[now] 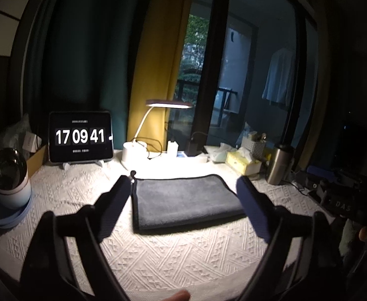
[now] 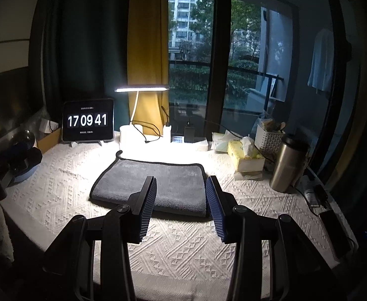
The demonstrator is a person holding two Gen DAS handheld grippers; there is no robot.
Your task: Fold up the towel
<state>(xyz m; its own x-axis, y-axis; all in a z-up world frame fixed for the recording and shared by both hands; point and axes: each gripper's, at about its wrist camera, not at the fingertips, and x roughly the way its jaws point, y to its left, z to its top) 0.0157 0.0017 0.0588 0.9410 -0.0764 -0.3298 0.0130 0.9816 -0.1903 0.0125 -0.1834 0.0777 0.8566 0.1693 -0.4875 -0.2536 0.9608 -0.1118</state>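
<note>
A dark grey towel (image 1: 186, 200) with black trim lies folded flat on the white textured tablecloth (image 1: 158, 250); it also shows in the right wrist view (image 2: 158, 185). My left gripper (image 1: 183, 183) is wide open and empty, its fingers straddling the towel from the near side, raised above it. My right gripper (image 2: 180, 183) is open and empty, hovering over the towel's near right part. A small hanging loop (image 2: 119, 153) sticks out at the towel's far left corner.
At the back stand a tablet clock (image 2: 88, 120), a lit desk lamp (image 2: 133, 115), a tissue box (image 2: 246, 155), a white basket (image 2: 268, 138) and a steel tumbler (image 2: 287, 163). A round dark globe (image 1: 7, 173) sits at the left. Cables and a phone (image 2: 334, 228) lie at the right edge.
</note>
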